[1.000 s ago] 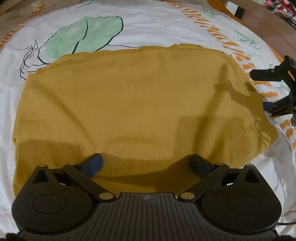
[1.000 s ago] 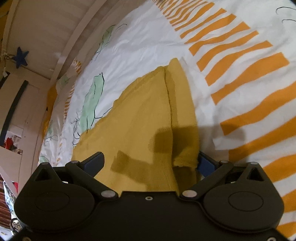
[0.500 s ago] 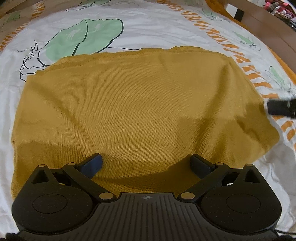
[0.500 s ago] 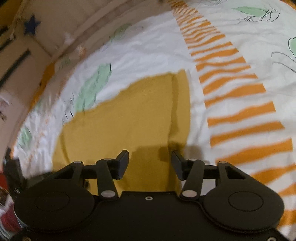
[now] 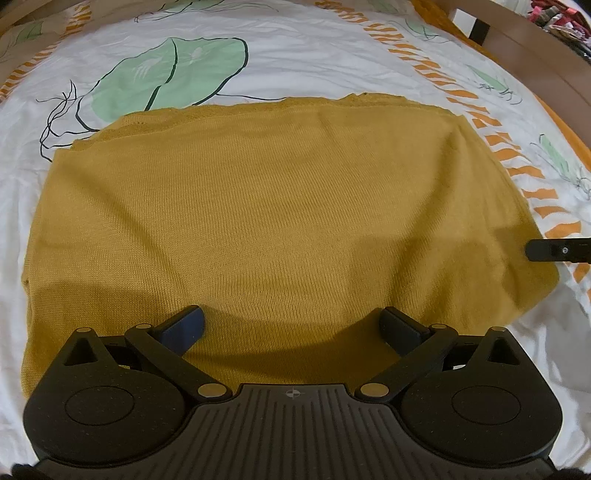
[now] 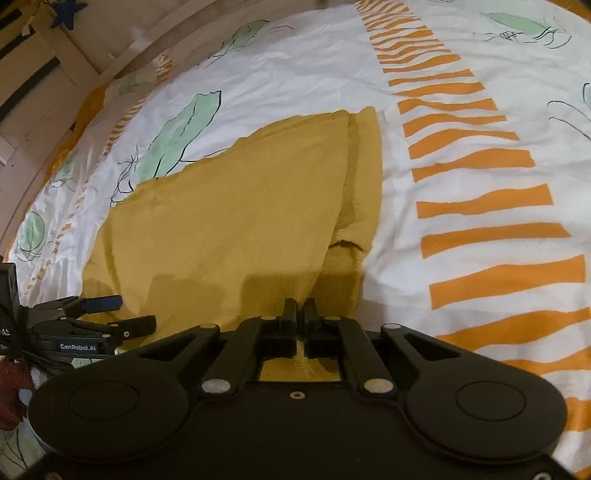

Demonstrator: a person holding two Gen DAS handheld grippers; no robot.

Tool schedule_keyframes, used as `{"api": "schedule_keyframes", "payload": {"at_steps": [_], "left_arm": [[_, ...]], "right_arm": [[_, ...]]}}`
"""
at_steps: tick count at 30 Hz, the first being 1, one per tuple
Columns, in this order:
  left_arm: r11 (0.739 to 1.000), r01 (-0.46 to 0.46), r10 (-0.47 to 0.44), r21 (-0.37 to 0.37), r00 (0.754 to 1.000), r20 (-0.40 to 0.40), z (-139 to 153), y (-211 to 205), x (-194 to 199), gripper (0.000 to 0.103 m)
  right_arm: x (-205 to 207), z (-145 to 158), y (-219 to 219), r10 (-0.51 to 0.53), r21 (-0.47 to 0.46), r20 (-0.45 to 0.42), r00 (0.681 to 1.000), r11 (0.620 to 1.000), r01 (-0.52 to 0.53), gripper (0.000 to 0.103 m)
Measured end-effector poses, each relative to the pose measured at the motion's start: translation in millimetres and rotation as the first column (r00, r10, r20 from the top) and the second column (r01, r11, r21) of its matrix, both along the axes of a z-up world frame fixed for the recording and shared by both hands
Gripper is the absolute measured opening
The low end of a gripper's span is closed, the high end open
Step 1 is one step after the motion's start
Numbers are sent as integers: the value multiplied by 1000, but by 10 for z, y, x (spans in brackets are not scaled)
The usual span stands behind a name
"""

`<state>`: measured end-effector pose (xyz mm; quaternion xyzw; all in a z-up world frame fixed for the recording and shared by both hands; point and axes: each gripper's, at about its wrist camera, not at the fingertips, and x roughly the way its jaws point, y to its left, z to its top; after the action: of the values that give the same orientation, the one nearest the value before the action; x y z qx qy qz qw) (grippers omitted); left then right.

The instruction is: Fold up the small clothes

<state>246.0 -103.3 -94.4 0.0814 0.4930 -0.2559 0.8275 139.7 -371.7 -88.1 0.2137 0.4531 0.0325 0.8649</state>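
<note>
Garment: one mustard-yellow knitted garment (image 5: 280, 221) lies spread flat on the bed, folded into a broad rectangle; in the right wrist view (image 6: 229, 221) a narrower folded strip runs along its right side, with a loose end curling near the bottom of that strip.

Right gripper (image 6: 300, 314): its two fingers (image 6: 290, 314) have just been closing and now stand together with only a thin slit between them; no fabric shows between the tips. They hang over the near right corner of the garment (contact with the knit cannot be told). In the left wrist view only a dark fingertip of it (image 5: 557, 250) pokes in from the right edge, just beside the garment's right corner.

Left gripper (image 5: 291, 326): two fingers (image 5: 183, 328) spread wide apart, nothing between them but the garment's near edge lying below. In the right wrist view it (image 6: 118, 314) shows at the lower left, over the garment's near left corner.

Count: one garment, two grippers, two fingers each.

Bed: a white cover (image 5: 314, 62) printed with green leaves outlined in black and a band of orange stripes (image 6: 480, 199) running along the garment's right side.

Room: a wooden bed frame (image 5: 535, 48) past the far right corner; pale panelling with a dark blue star (image 6: 66, 11) at the upper left of the right wrist view.
</note>
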Motion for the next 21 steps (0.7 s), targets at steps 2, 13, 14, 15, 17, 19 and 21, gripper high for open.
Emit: {"api": "schedule_keyframes", "payload": {"at_steps": [2,13,14,15,17,19,21], "left_arm": [[1000,-3,3,-3,1000,-1,-1,7,0,103],[1000,-9,9,-6,1000,11,-15,8,-19,103],[1000,-11,11,-8,1000,15,-17,12,-23,103],[1000,-13,13,-11,1000,21,-20,15,-32,103],[1000,-16,16,-17,999,29,-21,25,-45,103],[1000,-18,18,-19,999,34,-22,29,-52,103],[1000,-18,18,-19,999,33,-20,31,-50,103]], "right_arm": [[-21,17,-9,-15,-30,-5,1000,999,14,10],[-40,77,-217,-116,75,50,992,991,112,71],[-33,83,-270,-145,98,65,987,986,138,86],[-10,81,-305,-159,112,70,985,982,150,86],[62,41,-374,-183,135,59,981,975,174,86],[131,-36,-431,-198,168,38,979,968,189,86],[203,-141,-487,-207,204,7,978,958,202,86]]}}
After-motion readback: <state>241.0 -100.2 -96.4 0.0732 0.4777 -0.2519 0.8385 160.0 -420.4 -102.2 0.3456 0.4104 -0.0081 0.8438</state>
